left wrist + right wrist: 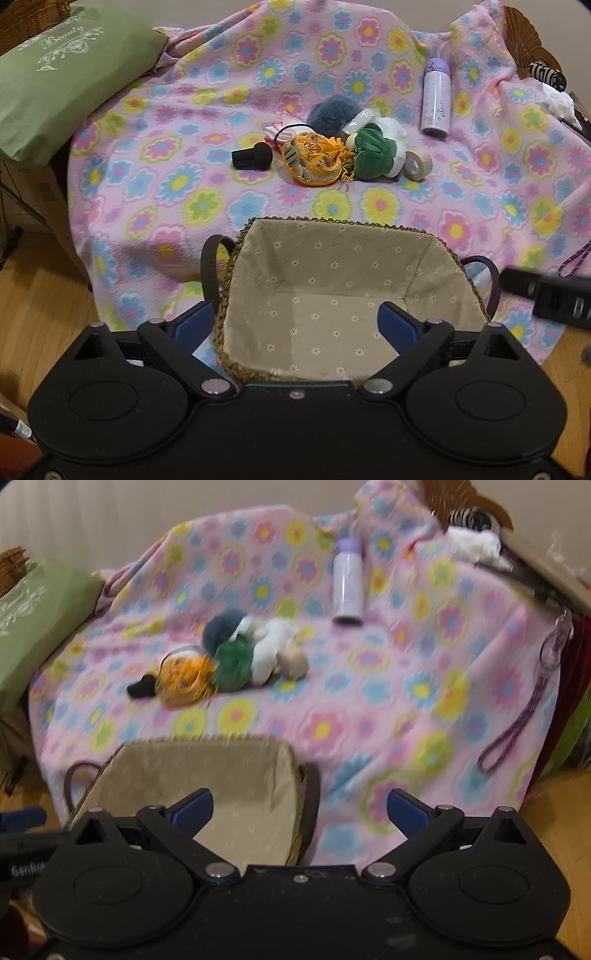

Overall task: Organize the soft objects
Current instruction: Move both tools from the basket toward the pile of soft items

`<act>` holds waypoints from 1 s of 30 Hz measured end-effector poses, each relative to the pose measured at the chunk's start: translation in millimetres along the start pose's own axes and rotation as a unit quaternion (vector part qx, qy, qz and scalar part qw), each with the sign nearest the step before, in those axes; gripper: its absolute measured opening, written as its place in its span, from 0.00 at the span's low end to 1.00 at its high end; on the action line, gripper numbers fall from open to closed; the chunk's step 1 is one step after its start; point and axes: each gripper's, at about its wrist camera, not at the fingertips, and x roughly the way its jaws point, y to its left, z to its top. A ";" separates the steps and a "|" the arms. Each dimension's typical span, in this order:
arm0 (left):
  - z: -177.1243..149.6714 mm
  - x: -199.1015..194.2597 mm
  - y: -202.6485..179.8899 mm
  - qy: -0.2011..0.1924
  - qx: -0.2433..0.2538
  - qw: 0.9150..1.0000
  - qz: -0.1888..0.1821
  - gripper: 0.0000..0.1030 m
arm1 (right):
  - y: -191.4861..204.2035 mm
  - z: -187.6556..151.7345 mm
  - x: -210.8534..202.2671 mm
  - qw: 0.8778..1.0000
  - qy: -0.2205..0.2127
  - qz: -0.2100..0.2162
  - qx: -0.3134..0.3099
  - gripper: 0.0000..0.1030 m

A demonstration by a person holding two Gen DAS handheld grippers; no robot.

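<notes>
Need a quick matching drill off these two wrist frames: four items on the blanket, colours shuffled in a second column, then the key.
Things:
1. pouch
2. scrunchie
3. bottle
4. basket lining

Colours:
A. beige with small white flowers
B. orange-yellow, embroidered
C. lavender, purple cap
D. dark green

Pairs: 1-B, 2-D, 3-C, 4-A

All four sit on the flowered blanket. The pouch and scrunchie are in the central pile, the bottle lies apart behind it, and the basket is nearest the cameras.
</notes>
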 end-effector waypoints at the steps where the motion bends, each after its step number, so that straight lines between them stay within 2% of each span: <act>1: 3.4 2.2 0.3 0.001 0.002 1.000 -0.001 0.86 | -0.6 4.5 1.8 1.000 -0.005 -0.002 -0.002 0.94; 4: 15.8 8.6 4.3 0.004 -0.002 1.000 -0.003 0.82 | -1.3 16.9 10.0 1.000 -0.016 -0.007 -0.009 0.91; 8: 34.5 14.1 12.7 0.000 -0.005 1.000 0.000 0.81 | -2.8 30.5 28.5 1.000 -0.004 -0.003 -0.013 0.87; 9: 39.7 16.0 14.6 -0.002 -0.005 1.000 0.002 0.81 | 2.6 16.0 30.2 1.000 0.013 0.002 -0.007 0.86; 10: 44.6 18.5 16.3 -0.003 -0.004 1.000 0.004 0.81 | 2.9 15.1 34.8 1.000 0.020 0.006 -0.005 0.85; 11: 49.1 21.5 17.8 -0.004 -0.004 1.000 0.006 0.81 | -1.4 27.6 44.0 1.000 0.028 0.006 -0.004 0.85; 20: 82.1 61.7 25.4 0.014 0.012 1.000 0.021 0.82 | 10.0 39.6 86.6 0.997 0.077 0.002 -0.015 0.84; 30: 114.1 111.9 35.5 0.038 0.019 0.999 0.028 0.85 | 29.0 68.0 134.7 0.996 0.082 0.021 -0.007 0.85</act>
